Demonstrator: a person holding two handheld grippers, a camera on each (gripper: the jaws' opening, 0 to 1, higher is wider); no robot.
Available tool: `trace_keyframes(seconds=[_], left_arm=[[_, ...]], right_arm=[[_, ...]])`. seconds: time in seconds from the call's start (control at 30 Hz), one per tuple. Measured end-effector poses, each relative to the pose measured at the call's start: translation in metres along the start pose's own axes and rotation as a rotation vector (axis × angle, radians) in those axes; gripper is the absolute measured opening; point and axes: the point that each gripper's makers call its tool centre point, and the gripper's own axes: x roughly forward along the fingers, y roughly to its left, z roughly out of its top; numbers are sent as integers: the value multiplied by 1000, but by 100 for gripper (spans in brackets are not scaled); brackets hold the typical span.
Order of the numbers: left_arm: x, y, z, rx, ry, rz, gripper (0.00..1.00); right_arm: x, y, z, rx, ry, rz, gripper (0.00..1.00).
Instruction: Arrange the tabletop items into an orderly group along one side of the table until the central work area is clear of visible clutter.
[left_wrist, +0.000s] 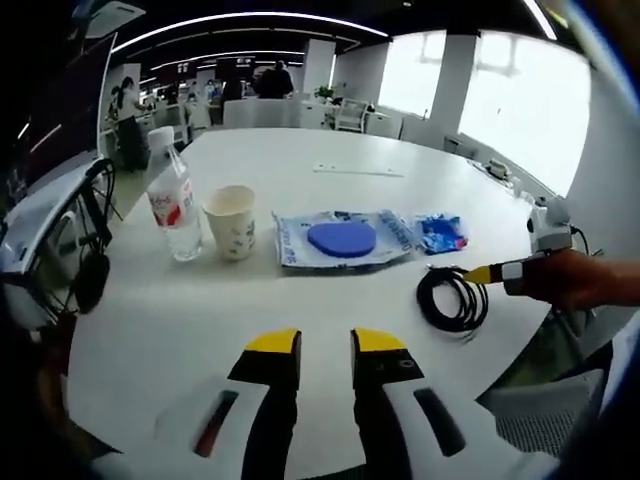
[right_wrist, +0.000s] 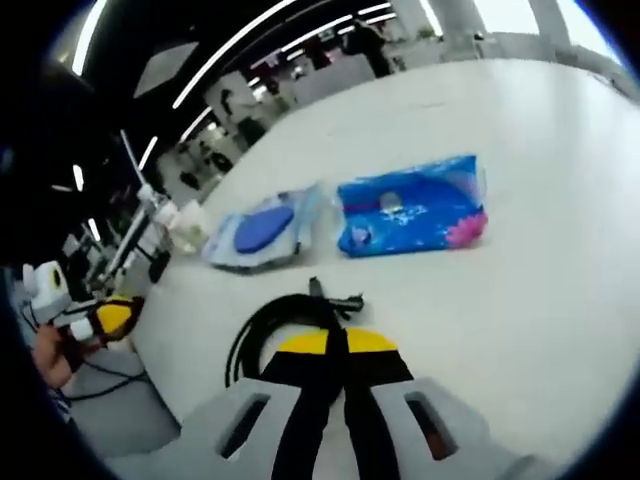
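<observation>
The right gripper is clamped together on the black cable coil at four o'clock on the white surface; the left gripper hovers, jaws apart.

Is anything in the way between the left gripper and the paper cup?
Nothing visible is. In the left gripper view, bare white table lies between the left gripper and the paper cup. The water bottle stands beside the cup, off to its side, not in front.
</observation>
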Motion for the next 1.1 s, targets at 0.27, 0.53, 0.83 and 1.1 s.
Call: trace_keyframes(seconds=[0.27,0.53,0.83,1.1], left_arm=[[1,1,3,-5,-5,3,17],[1,1,3,-7,-8,6,17],[0,2,2,-18,-9,7,17],[2,-1,-1,-14,3,0,17]], right_arm=[[6,-3,11,-6,-9,8,1],[17,1,22,-132,46,70,1],[23,5,25,-215,82,95,1],[24,8,20,-271,105,115,1]])
